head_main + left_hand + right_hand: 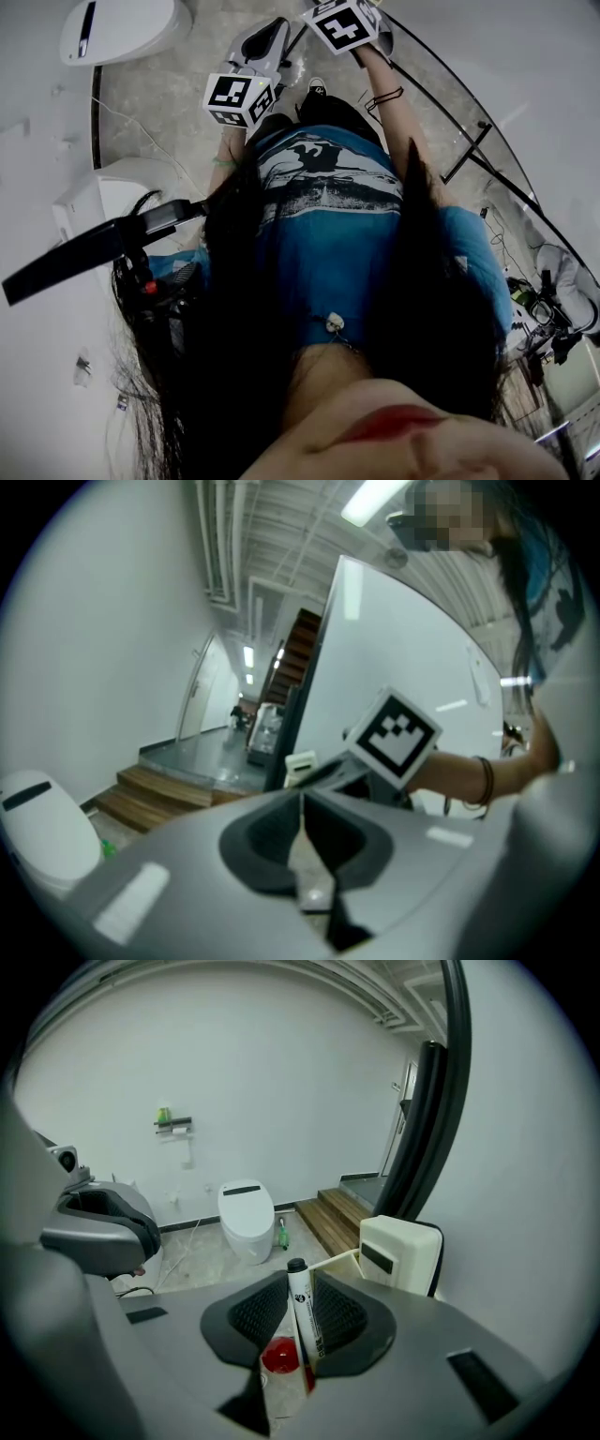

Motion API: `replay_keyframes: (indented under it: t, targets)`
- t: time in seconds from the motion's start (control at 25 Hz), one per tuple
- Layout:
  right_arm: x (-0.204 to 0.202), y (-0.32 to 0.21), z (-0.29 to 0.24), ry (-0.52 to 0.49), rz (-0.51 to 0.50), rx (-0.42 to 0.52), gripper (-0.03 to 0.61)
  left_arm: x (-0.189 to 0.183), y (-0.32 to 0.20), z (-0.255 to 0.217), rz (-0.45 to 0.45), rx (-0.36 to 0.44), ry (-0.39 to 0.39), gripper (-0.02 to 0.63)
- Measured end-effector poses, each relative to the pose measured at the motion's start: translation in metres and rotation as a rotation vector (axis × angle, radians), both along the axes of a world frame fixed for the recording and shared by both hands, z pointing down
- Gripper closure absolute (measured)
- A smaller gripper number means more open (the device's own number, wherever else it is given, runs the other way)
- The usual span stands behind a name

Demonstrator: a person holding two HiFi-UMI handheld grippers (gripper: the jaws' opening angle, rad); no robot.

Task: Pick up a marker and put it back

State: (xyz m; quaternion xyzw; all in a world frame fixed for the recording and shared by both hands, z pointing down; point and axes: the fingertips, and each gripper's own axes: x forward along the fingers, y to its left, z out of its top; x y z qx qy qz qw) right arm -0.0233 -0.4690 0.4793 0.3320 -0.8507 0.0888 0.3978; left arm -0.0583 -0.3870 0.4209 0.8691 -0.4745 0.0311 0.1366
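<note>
A white marker [303,1309] with a black cap and black print stands upright between the ribbed pads of my right gripper [300,1305], which is shut on it. A red round piece [279,1357] shows lower in the same gap; what it is I cannot tell. My left gripper [302,829] has its jaws closed together with nothing between them. In the head view both grippers are held out in front of the person, the left one's marker cube [238,98] lower than the right one's cube [344,25]. Jaw tips are hidden there.
A white toilet [246,1218] stands against the far wall, with a green bottle [281,1234] beside it. Wooden steps [337,1218] rise to the right. A white box [398,1252] sits close by a black curved frame [427,1129]. A black bar [94,248] juts out at the left.
</note>
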Motion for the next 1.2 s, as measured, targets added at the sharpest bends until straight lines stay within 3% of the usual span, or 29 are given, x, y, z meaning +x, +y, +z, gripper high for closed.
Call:
replay_keyframes:
  t: [0.64,0.92,1.2]
  targets:
    - [0.066,0.006,-0.120,-0.459,0.227,0.217,0.506,0.015,0.003,-0.001,0.066,0.007,-0.005,0.612]
    - [0.088,0.017,-0.162,-0.551,0.275,0.314,0.506,0.020,0.005,-0.001,0.090,0.011,-0.011,0.612]
    - [0.080,0.013,-0.151,-0.526,0.254,0.310,0.506,0.017,0.004,0.000,0.086,0.014,-0.013,0.612]
